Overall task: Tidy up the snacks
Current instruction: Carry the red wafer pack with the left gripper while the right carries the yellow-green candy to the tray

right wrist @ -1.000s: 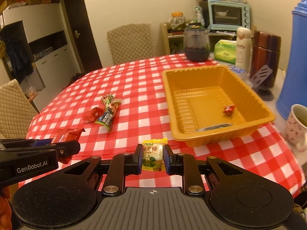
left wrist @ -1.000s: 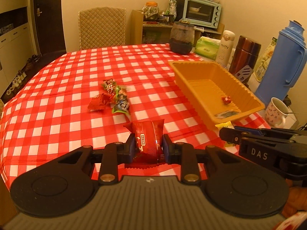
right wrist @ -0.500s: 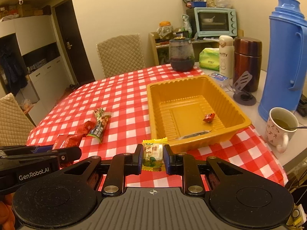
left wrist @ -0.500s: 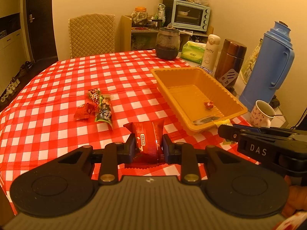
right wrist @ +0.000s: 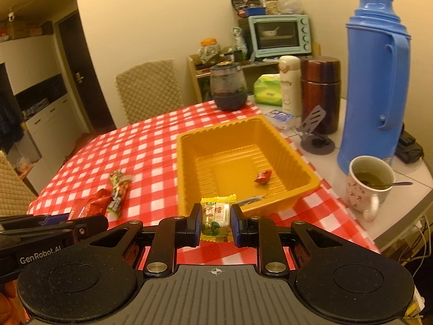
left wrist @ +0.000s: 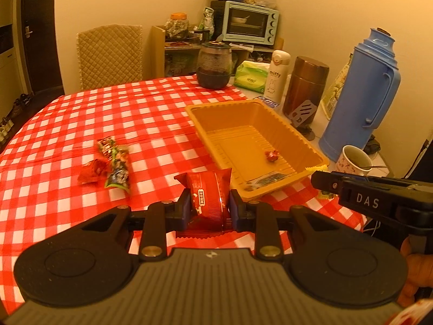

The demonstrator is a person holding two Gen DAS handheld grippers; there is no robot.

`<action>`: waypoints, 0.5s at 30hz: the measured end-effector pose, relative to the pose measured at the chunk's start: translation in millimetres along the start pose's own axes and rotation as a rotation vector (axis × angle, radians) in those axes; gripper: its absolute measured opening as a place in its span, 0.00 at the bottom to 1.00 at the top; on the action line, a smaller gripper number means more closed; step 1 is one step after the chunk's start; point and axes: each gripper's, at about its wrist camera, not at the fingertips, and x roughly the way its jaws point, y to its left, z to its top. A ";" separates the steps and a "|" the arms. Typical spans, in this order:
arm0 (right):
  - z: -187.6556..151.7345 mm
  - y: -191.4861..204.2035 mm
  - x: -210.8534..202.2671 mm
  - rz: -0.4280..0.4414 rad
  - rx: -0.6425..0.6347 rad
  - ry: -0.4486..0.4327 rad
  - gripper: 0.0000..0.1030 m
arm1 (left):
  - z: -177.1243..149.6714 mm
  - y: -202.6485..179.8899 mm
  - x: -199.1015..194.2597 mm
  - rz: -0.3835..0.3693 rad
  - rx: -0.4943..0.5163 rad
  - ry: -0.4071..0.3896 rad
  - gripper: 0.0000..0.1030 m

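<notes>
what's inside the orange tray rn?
Inside the orange tray: one small red-wrapped candy on the ribbed floor, and a flat dark wrapper by the near wall. The near wall hides the floor strip right behind it; the yellow candy covers part of that wall.

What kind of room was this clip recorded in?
Most likely a home dining area or kitchen corner: a table with a red checked tablecloth, a toaster oven on a shelf, and a blue thermos beside a mug.

Red-checked table [left wrist: 81,124], orange tray [left wrist: 295,132], loose snack wrappers [left wrist: 113,159], dark glass jar [left wrist: 213,67], blue thermos [left wrist: 360,100], mug [left wrist: 351,159]
</notes>
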 end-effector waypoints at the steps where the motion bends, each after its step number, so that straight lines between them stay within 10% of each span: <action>1: 1.4 -2.7 0.1 -0.005 0.001 -0.001 0.22 | 2.1 -2.4 1.7 -0.007 0.002 0.000 0.25; 15: 25.7 -35.7 24.7 -0.058 -0.001 0.002 0.22 | 33.8 -27.8 42.7 -0.070 0.028 0.003 0.25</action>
